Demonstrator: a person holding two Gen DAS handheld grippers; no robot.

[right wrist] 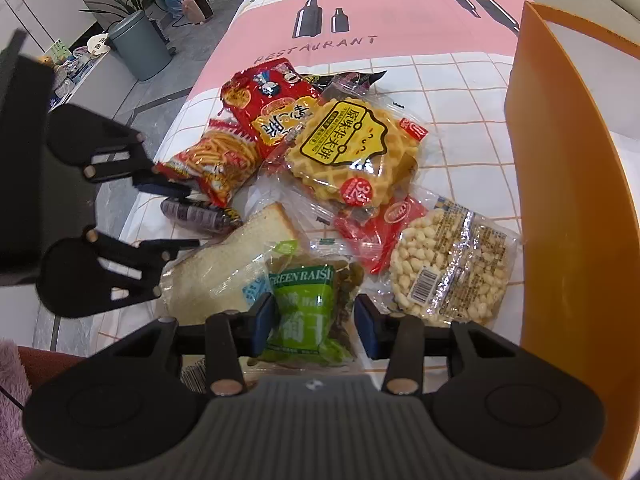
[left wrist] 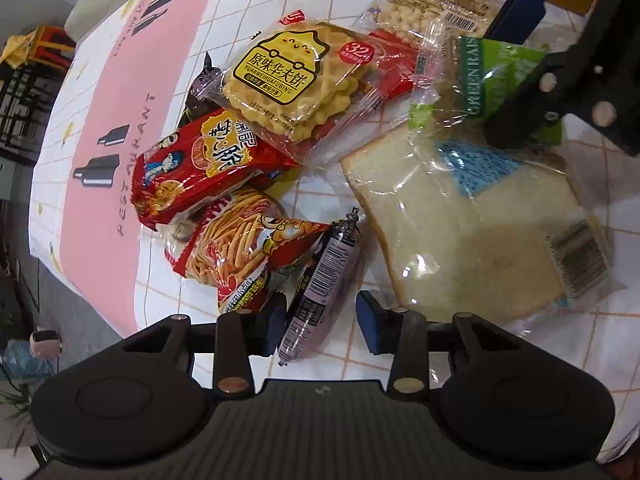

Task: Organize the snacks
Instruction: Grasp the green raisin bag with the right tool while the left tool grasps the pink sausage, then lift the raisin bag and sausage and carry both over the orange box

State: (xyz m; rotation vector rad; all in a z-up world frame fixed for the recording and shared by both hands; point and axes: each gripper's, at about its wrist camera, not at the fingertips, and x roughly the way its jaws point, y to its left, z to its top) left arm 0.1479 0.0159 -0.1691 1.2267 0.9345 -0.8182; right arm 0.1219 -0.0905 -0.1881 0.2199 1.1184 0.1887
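Observation:
My left gripper (left wrist: pixel 320 320) points down at the table, jaws open around a purple sausage stick (left wrist: pixel 320 280). One blue pad is beside the stick and a gap remains at the other. In the right wrist view the left gripper (right wrist: pixel 192 216) straddles the same sausage (right wrist: pixel 200 216). My right gripper (right wrist: pixel 314 316) is shut on a green raisin bag (right wrist: pixel 304 300), with both blue pads against its sides. The left wrist view shows the right gripper (left wrist: pixel 512 76) with that bag (left wrist: pixel 496 72) at the top right. The bag's lower end is hidden behind the gripper body.
The snack pile holds a waffle pack (right wrist: pixel 352 152), a red noodle-snack bag (right wrist: pixel 268 104), a stick-snack bag (right wrist: pixel 216 160), wrapped bread (right wrist: pixel 224 268), a puffed-grain cake (right wrist: pixel 448 264) and a small red packet (right wrist: pixel 376 232). An orange bin wall (right wrist: pixel 560 200) stands right. The table edge (right wrist: pixel 176 120) drops left.

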